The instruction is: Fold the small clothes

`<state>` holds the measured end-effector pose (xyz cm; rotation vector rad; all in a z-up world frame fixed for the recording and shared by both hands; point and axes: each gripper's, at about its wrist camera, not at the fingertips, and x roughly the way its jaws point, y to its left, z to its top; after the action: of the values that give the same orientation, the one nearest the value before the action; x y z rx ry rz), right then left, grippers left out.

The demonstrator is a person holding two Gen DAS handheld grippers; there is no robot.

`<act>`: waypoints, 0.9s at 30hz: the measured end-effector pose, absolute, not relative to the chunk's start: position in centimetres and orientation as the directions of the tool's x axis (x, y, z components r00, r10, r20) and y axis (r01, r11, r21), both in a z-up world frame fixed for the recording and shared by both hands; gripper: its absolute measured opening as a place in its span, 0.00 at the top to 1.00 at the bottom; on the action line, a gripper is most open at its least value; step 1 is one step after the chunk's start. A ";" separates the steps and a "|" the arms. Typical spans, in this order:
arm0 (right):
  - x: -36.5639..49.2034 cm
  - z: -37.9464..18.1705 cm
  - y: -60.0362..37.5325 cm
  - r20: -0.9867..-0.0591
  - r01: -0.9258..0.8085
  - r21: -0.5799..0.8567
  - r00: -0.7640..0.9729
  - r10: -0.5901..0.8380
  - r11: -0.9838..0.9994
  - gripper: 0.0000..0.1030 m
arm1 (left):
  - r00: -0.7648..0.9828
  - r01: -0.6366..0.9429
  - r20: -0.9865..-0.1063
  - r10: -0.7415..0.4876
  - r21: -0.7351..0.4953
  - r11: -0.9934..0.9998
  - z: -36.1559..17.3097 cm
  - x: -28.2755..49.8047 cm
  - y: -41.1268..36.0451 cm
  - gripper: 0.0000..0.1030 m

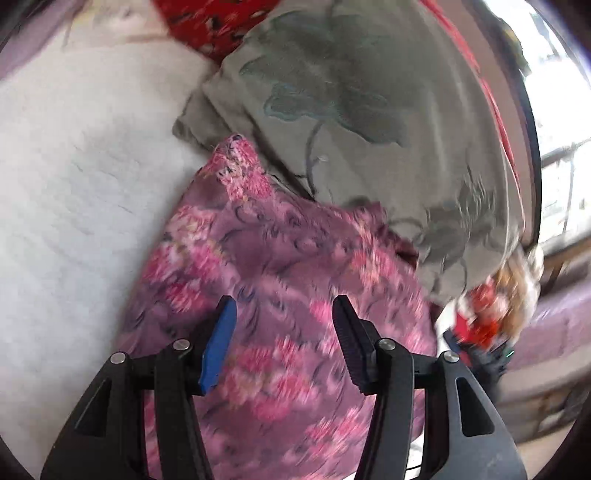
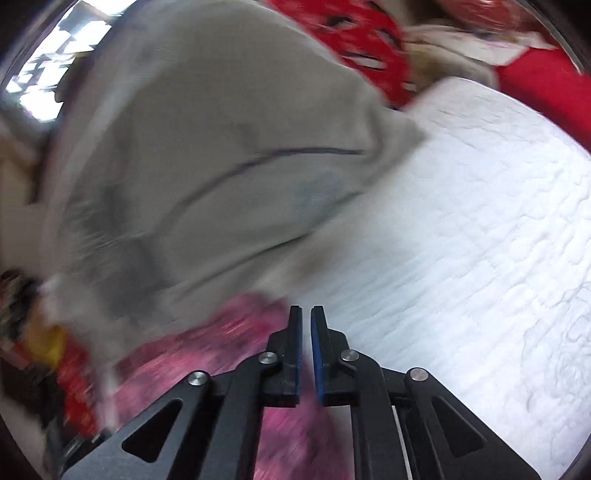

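A purple and pink floral garment lies on a white quilted bed cover. My left gripper is open just above it, fingers apart with nothing between them. In the right wrist view the same garment is blurred at the lower left. My right gripper is almost closed, with a thin gap between the blue pads, and I see nothing held in it. It hovers at the garment's edge, over the white cover.
A grey-green cushion with an embroidered flower lies behind the garment and also shows in the right wrist view. Red patterned fabric is at the far end. The other hand with its red sleeve is at the right.
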<state>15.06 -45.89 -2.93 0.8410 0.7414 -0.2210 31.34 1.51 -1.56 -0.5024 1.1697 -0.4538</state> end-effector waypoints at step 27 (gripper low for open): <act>0.0 -5.7 -40.1 -0.815 0.570 0.455 0.576 0.063 0.684 0.98 | 0.243 0.102 -0.813 -0.529 -0.521 0.848 -3.8 22.0 3.2 0.38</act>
<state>0.04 -40.15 -5.65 0.7803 0.9261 -0.3349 22.04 3.16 -3.77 -0.3994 1.2589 -0.4469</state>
